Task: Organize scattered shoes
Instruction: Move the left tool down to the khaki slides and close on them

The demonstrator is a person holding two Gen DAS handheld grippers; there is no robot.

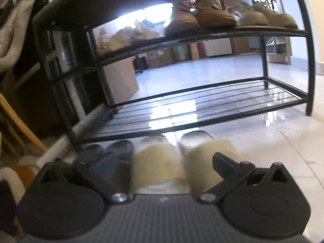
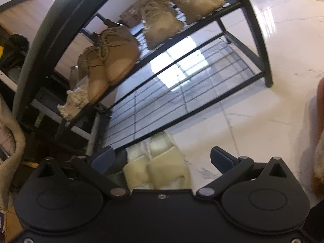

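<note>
a: left gripper?
b: jaws spread wide, nothing clamped. the cream slippers sit on the floor between and under its fingers, pads not pressing them. picture's blurred.

a: where exactly are the slippers?
b: side by side on the white tile floor, toes touching the front rail of the black shoe rack, at 12 o'clock from the gripper. a dark pair sits just beside them at 9 o'clock.

a: right gripper?
b: also apart, holding nothing. in its view the cream slippers lie between the fingers but nearer the left finger, right finger over bare tile.

a: rack contents?
b: bottom wire shelf holds nothing. middle shelf has tan lace-up boots toward 10 o'clock from the right gripper, and paler fuzzy tan shoes at 12 o'clock. crumpled paper or plastic hangs at the near end of that shelf.

a: anything else?
b: a blurred bit of the person at 3 o'clock in the right view, can't tell which part. cluttered stuff and a grey quilted fabric at 10 o'clock in the left view.
</note>
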